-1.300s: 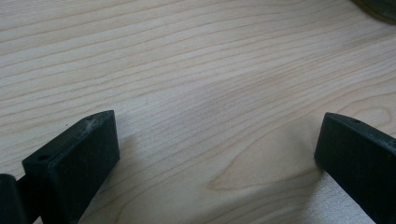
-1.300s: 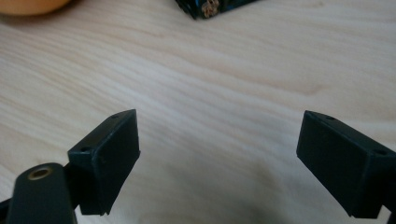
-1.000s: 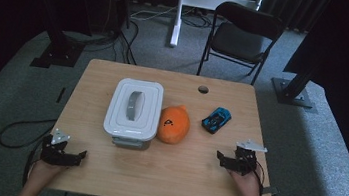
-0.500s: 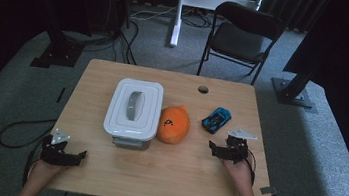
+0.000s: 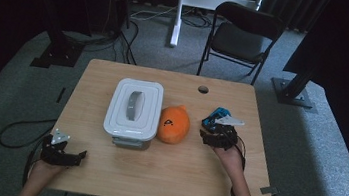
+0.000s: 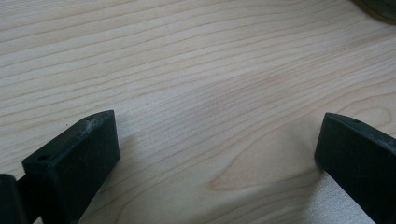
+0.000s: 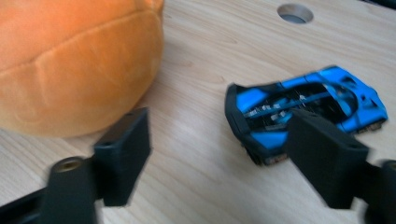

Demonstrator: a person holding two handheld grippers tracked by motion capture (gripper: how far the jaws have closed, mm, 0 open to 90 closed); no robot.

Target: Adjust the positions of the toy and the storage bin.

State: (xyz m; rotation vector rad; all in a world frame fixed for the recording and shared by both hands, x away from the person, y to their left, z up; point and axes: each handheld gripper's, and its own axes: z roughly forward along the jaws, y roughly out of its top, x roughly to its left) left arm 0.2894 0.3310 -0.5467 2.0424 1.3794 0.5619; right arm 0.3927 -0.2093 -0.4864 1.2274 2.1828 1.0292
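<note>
A small blue toy car [image 7: 303,105] lies on the wooden table [image 5: 163,172], right of an orange plush toy [image 5: 174,124]. A white lidded box [image 5: 133,110] stands left of the plush. My right gripper [image 5: 210,131] hovers just short of the car, open, its jaws having just been closing a little. In the right gripper view the right gripper [image 7: 222,135] has bare wood between its jaws, with the car's near end by the right one and the plush [image 7: 74,60] ahead on the left. My left gripper [image 5: 77,156] rests at the table's near left corner, and the left gripper [image 6: 217,135] stands open over bare wood.
A round cable hole [image 5: 203,89] sits near the table's far edge. Behind the table stand a black folding chair [image 5: 243,36] and a white desk leg [image 5: 178,13]. Cables trail over the grey carpet on both sides.
My right gripper has moved forward and left across the table, up to the blue car. Its jaws look slightly narrower. The left gripper has stayed put.
</note>
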